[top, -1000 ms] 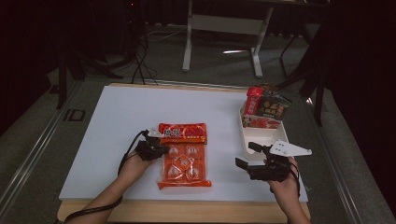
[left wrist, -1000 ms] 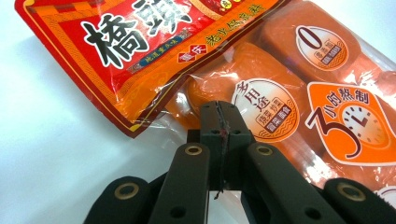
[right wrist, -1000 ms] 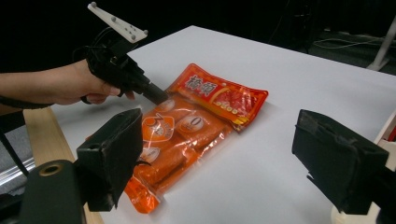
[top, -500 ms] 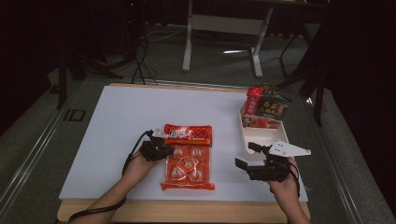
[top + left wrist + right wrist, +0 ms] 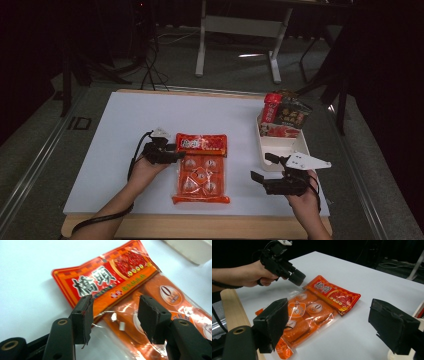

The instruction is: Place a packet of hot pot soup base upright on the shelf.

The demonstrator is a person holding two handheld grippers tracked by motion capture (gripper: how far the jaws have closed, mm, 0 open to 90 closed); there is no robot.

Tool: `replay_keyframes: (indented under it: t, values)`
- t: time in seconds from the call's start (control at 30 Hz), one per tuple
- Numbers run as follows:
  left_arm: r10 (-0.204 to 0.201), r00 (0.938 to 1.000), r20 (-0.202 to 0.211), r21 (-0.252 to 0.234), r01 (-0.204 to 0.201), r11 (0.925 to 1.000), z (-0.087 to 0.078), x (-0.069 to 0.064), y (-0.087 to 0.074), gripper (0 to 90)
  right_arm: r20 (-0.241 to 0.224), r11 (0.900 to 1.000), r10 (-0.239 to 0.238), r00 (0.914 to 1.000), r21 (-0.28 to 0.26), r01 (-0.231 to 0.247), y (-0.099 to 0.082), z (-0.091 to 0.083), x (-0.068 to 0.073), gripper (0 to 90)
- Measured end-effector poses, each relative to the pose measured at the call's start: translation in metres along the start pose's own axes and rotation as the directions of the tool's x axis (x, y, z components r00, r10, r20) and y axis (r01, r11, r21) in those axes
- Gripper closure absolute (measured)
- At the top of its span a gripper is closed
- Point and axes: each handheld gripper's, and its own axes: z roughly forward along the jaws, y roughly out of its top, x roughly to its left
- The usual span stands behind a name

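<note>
The room is dark; a pale-legged stand (image 5: 239, 47) occupies the grey floor beyond the worktop (image 5: 120, 130), a white sheet on a wooden board. A white tray (image 5: 280, 147) at the right edge carries upright snack packs (image 5: 286, 114). The orange snack bag (image 5: 202, 167) lies flat near the front centre, red header toward the far side. The left gripper (image 5: 175, 152) sits at the bag's left upper edge; its fingers (image 5: 83, 318) have just been opening and stand released, the film between them unpressed. The step reads as release: the gripper should lift clear without snagging the film. The right gripper (image 5: 262, 167) hovers right of the bag, fingers (image 5: 270, 323) spread, grasping nothing.
</note>
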Motion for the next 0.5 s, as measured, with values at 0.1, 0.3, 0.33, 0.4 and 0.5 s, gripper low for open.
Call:
replay_keyframes:
  t: [0.1, 0.3, 0.33, 0.4, 0.5]
  values:
    - [-0.018, 0.9997, -0.019, -0.002, 0.018, 0.9998, 0.002, 0.012, 0.001, 45.2, -0.001, 1.0, 0.0, 1.0, -0.001, 0.0, 0.0, 0.0, 0.0, 16.2]
    - [-0.058, 0.9976, -0.037, -0.009, 0.058, 0.9983, 0.008, 0.031, 0.003, 45.3, -0.006, 1.0, -0.006, 1.0, 0.002, 0.006, 0.0, 0.002, 0.002, 16.1]
    - [-0.063, 0.997, -0.045, -0.003, 0.063, 0.998, 0.009, 0.034, 0.003, 45.3, -0.007, 1.0, -0.007, 1.0, 0.004, 0.007, -0.001, 0.003, 0.002, 16.2]
    - [-0.074, 0.9965, -0.04, 0.004, 0.074, 0.9972, 0.012, 0.04, 0.004, 46.2, -0.01, 1.0, -0.004, 0.9999, 0.009, 0.004, -0.001, 0.004, 0.003, 16.2]
    - [-0.082, 0.9963, -0.025, 0.008, 0.082, 0.9966, 0.016, 0.044, 0.004, 46.3, -0.016, 0.9999, -0.008, 0.9998, 0.015, 0.008, -0.003, 0.006, 0.003, 16.2]
